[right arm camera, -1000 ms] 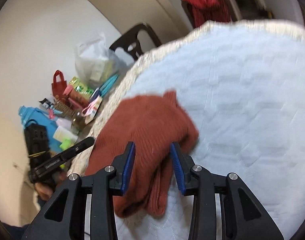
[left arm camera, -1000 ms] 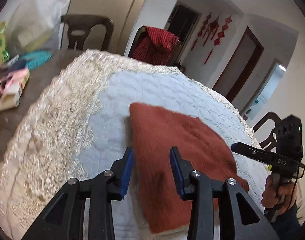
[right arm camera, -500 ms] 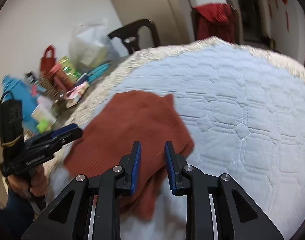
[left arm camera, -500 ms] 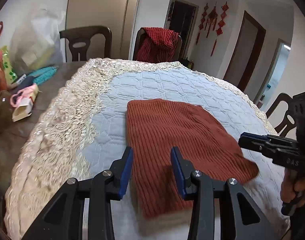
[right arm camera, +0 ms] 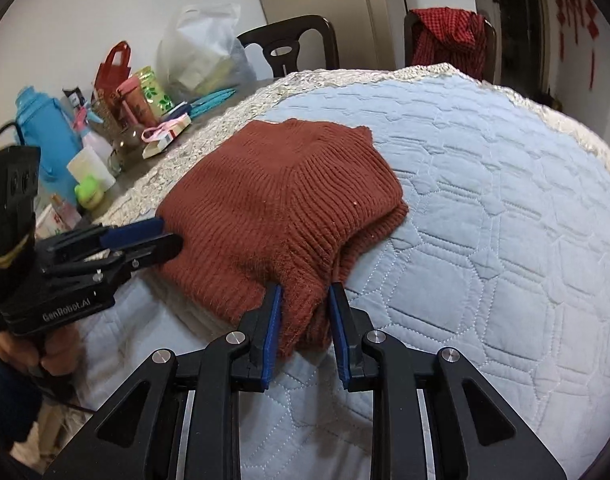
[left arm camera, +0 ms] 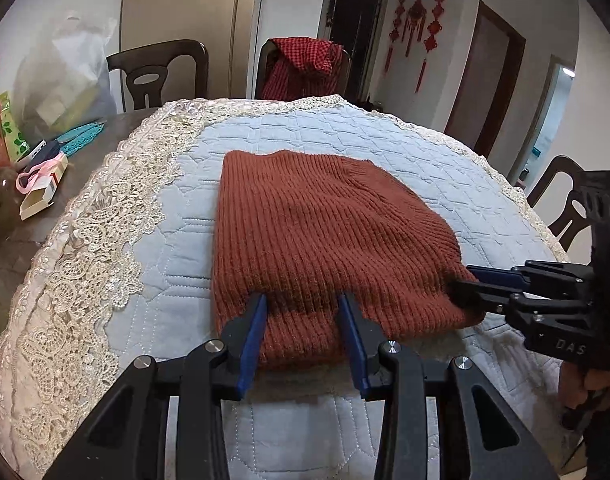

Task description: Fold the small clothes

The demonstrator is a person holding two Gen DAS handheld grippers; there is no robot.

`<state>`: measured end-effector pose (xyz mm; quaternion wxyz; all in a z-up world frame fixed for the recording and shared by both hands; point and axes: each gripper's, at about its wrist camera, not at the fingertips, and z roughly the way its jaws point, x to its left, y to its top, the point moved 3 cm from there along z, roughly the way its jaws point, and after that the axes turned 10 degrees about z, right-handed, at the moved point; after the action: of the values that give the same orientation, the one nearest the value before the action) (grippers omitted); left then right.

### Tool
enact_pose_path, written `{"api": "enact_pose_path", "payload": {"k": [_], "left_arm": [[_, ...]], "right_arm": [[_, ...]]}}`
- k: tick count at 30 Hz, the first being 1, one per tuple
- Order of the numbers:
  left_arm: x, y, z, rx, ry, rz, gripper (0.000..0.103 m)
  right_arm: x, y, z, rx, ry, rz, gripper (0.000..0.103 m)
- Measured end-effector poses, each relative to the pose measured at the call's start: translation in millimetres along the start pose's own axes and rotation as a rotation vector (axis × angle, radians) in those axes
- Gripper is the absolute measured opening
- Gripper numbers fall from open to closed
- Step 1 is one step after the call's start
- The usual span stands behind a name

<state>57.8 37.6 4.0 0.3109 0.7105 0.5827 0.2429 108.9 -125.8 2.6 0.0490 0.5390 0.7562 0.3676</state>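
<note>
The rust-red knitted garment lies folded on the quilted worktop, its near hem at six o'clock. The left gripper straddles that hem, fingers partly open and holding nothing. The right gripper brackets the three-o'clock corner – whether it pinches, I cannot tell. The thick ribbed knit looks soft, light and floppy, unlikely to slip, so it is best pinched through all layers at the corners.

Rust-red ribbed knit sweater; pale blue quilted cover, cream lace border; black claws, blue pads.
</note>
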Motion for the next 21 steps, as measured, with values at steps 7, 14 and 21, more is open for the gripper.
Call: {"api": "enact_pose_path", "payload": {"k": [7, 14, 21], "left_arm": [[1.1, 7.9, -5.2, -0.016, 0.039, -0.012, 0.040], [1.9, 10.0, 4.1, -0.015, 0.053, -0.015, 0.040], [1.1, 11.2, -7.4, -0.024, 0.074, -0.015, 0.040]], "right_arm": [[5.6, 20.2, -19.8, -0.095, 0.016, 0.015, 0.024], [-8.6, 24.8, 17.9, -0.043, -0.010, 0.057, 0.024], [-3.7, 23.3, -1.7, -0.061, -0.004, 0.049, 0.024]]}}
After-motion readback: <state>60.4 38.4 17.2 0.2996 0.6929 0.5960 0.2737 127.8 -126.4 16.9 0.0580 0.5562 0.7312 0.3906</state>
